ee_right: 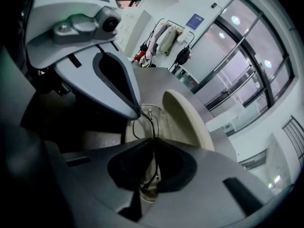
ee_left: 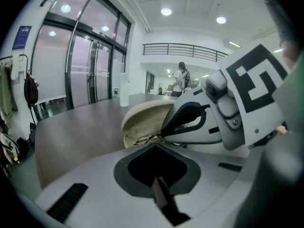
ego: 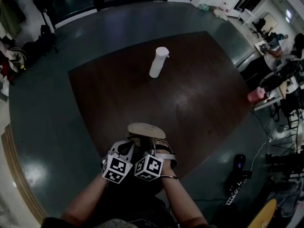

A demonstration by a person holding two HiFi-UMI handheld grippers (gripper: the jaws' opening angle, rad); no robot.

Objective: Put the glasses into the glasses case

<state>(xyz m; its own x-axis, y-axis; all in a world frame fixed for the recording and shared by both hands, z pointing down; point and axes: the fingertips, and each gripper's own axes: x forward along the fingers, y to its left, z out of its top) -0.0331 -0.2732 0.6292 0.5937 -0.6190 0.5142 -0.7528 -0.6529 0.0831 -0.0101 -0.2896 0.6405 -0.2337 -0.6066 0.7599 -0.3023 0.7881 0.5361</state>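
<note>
Right gripper view: right hand-held gripper (ee_right: 154,146) and left hand-held gripper (ee_left: 154,145) both pinch the glasses (ee_right: 154,127), open glasses case (ee_right: 185,122) just ahead.

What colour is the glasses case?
Cream; the glasses case shows best in the left gripper view.

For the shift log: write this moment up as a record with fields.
glasses case: open, lid raised, at the near side of the table
glasses: thin wire frame, over the open case
right gripper: shut on the glasses
left gripper: shut, tips at the frame; hold unclear
white bottle: upright, far side, apart from the case
</note>
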